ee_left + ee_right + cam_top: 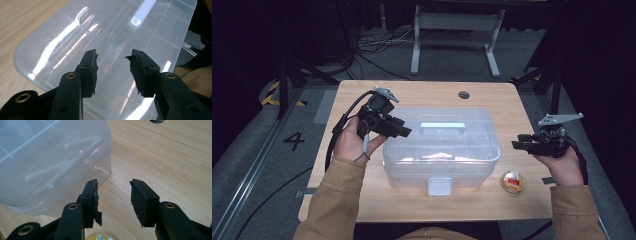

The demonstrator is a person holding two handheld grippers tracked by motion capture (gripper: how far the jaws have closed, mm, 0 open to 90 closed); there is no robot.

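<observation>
The clear plastic storage box [442, 150] is set at the middle of the wooden table [422, 92], lid on, with a latch tab [439, 186] at its near side and a handle [442, 127] recessed in the lid. In the left gripper view the lid [105, 42] lies directly under and ahead of the jaws; in the right gripper view the box's rounded corner [100, 157] is seen just left of the left-hand jaw, apart from it.

The left gripper [399, 131] is held over the left edge of the lid, jaws spread with nothing between them. The right gripper [524, 145] is held off the right end of the box, well apart from it, jaws likewise spread and empty, above bare wood.

The step in hand is judged to be the approach to the box, most likely to open it or to steady it. It is best done if the box is braced from one end while the other gripper is brought to the latch tab; the smooth, light plastic is likely to slide on the wood if pushed from one side alone. The jaws should be closed on a rim or tab, not on the flat lid, where no purchase is offered.

A small round tin with a red and gold top [514, 181] lies below the right gripper's jaws, beside the box's near right corner, and should be kept clear of.
</observation>
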